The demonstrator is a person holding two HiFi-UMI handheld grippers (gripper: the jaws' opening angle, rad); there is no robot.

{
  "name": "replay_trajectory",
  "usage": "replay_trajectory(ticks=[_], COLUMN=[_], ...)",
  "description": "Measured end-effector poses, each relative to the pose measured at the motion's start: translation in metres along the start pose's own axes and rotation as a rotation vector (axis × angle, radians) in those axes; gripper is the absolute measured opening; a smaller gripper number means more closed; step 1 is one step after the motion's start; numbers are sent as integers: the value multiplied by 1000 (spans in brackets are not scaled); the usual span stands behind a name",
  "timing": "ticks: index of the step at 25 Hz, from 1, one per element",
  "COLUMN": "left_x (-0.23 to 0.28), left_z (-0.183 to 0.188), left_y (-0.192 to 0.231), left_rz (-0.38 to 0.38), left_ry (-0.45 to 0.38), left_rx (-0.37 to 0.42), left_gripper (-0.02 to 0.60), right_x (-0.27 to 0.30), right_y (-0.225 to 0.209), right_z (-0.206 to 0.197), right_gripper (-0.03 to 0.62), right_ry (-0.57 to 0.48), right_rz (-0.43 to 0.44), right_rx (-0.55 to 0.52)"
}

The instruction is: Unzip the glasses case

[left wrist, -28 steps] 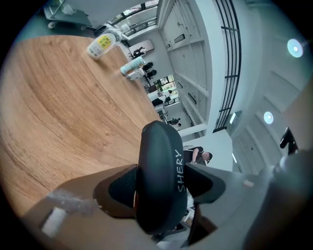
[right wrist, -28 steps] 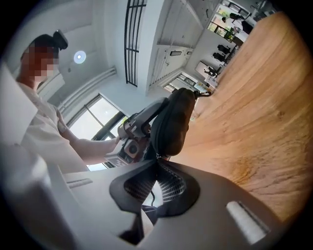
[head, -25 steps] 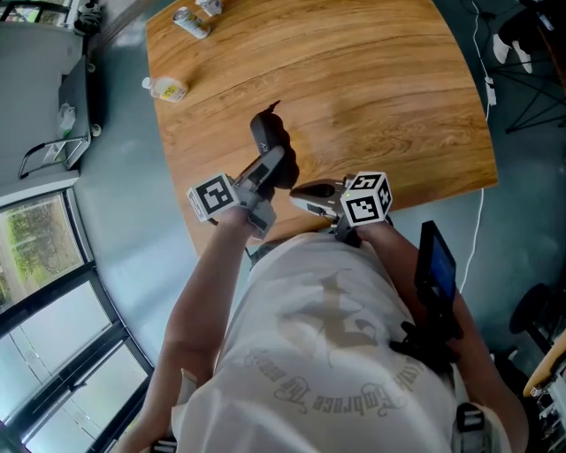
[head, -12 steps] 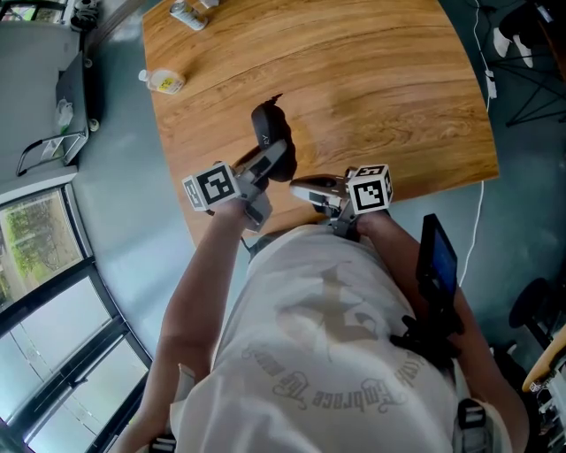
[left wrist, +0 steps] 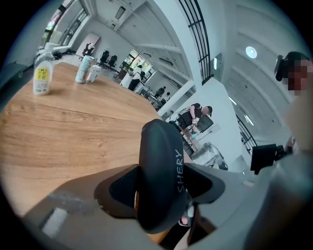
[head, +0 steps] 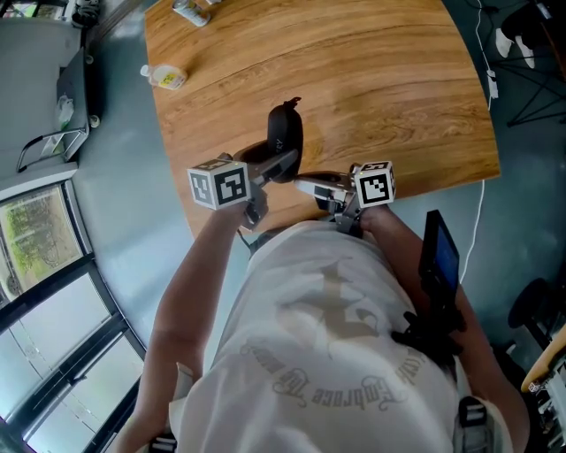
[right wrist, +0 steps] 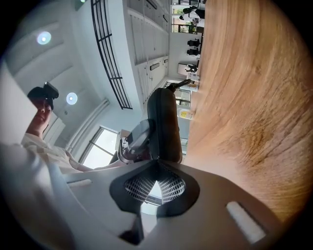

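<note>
Rolled over, that's the change: the black, smooth, oval hard-shell glasses case (head: 285, 133) stands more nearly end-up than a second back. The left gripper (head: 279, 163) has turned with it, marker cube swung round. From the head view, the case is held over the near edge of the light-brown wooden table (head: 380, 88), close to the person's chest. The right gripper (head: 302, 183) reaches in from the right, its tips just beside the case's lower end. Up at the table's far corner sit a small clear bottle with a yellow label (head: 165, 78) and a metal can (head: 190, 11), well apart from the action.

Over to the left gripper view: the left gripper (left wrist: 161, 185) has its jaws set wide and clamped across the middle of the case (left wrist: 159, 156), dark pads pressing on both flanks. Firm hold.

Right gripper view now: the right gripper (right wrist: 156, 168) has its jaws brought together, mesh pads meeting at the tips, right against the near end of the case (right wrist: 165, 127). Whether a zip pull is nipped there can't be made out.

The case looks light and stiff. Its shell is smooth and likely to slip or twist under a pull, so the broad mid-body clamp is the place to brace it. The small zip tab on the seam is the place to pull.
</note>
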State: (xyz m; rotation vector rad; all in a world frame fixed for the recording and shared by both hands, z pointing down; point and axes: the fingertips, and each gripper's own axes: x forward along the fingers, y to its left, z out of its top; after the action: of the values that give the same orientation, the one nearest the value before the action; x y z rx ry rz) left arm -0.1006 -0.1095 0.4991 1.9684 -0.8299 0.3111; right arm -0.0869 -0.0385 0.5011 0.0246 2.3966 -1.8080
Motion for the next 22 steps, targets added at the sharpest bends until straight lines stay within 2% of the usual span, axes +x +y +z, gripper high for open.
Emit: replay_trajectory(ticks=[6, 9, 15, 22], left_x=[-1, -5, -13, -25], left_z=[-18, -20, -31, -49], left_y=[-4, -4, -6, -1], left_rz=[10, 12, 23, 54], left_ry=[98, 118, 201, 340], left_rx=[116, 145, 268, 497], left_gripper=[304, 304, 305, 304], right_x=[-4, -2, -1, -7], right_y=[1, 0, 2, 8], right_z=[-2, -3, 0, 13], right_gripper=[8, 8, 8, 8], right_ry=[-36, -10, -16, -67], right_rz=[50, 33, 32, 71], right_rx=[62, 34, 40, 78])
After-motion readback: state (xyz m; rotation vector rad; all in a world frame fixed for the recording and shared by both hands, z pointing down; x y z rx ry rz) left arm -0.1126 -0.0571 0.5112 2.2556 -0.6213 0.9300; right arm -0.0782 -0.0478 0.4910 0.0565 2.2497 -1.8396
